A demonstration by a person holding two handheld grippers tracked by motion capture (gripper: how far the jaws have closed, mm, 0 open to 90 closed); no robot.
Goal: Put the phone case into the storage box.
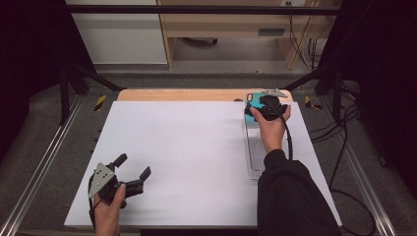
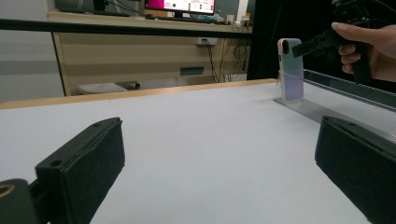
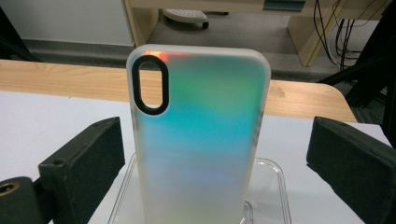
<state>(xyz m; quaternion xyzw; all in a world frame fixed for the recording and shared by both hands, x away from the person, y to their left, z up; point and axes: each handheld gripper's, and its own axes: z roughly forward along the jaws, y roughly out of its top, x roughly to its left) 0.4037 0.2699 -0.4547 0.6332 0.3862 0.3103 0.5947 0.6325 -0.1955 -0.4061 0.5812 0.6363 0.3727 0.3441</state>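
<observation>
A frosted phone case [image 3: 201,140] with an iridescent teal sheen and a black oval camera cutout stands upright at the far end of a clear plastic tray [image 3: 273,177]. My right gripper [image 3: 215,135] is open, one jaw on each side of the case. The left jaw is close to the case's edge and a wider gap shows on the right. From above, the case [image 1: 251,100] is at the back right of the white table, with the right gripper [image 1: 259,105] at it. My left gripper [image 1: 134,166] is open over the front left with nothing between its jaws.
The clear tray [image 1: 255,157] runs lengthwise along the white table's [image 1: 196,147] right side. A wooden strip [image 1: 187,94] borders the far edge. Metal rails flank the table, and cables hang at the right. Across the table stands the case [image 2: 292,70], with the right gripper [image 2: 317,44] behind it.
</observation>
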